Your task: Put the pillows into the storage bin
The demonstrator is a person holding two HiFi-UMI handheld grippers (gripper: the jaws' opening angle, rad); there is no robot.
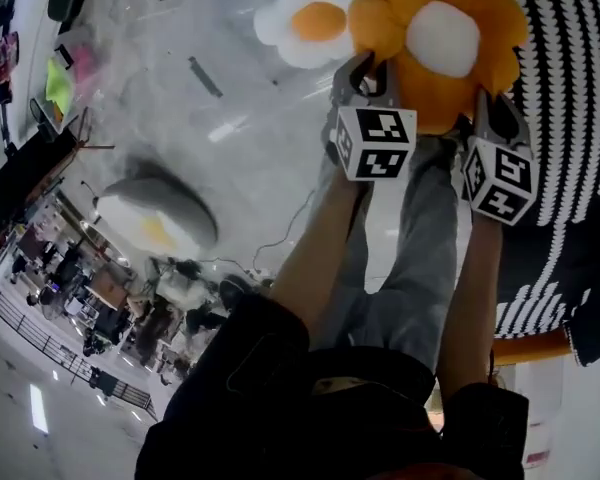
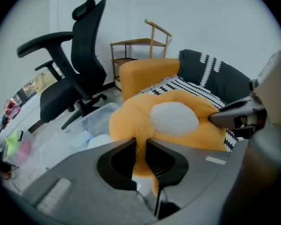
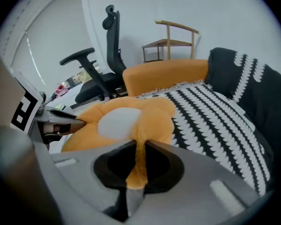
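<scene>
Left gripper view has my left gripper (image 2: 139, 143) with its jaws pinched hard on a thin fold of the orange flower pillow (image 2: 129, 118), the plush squeezed into the narrow slot between them. My right gripper (image 3: 140, 146) does the same on the pillow's other edge, its jaws nearly together with an orange ridge caught in the gap. I reckon the two-point grip is there because the pillow is wide and floppy. Held by one edge it would droop and swing, while held by two it hangs spread out and I can steer it.

From the head camera the pillow hangs in the air between the two marker cubes, clear of the sofa (image 3: 210, 121) with its black-and-white throw, which lies off to my right. Just beside it, touching its petals, sits a white flower pillow (image 1: 280, 23) that looks to be resting in the clear storage bin (image 2: 96, 118). The bin's walls are hard to trace in the blur.

I judge the orange pillow is at the bin's edge and not yet inside. An office chair (image 2: 79, 64) stands behind the bin, near enough to mind when I lower the load
</scene>
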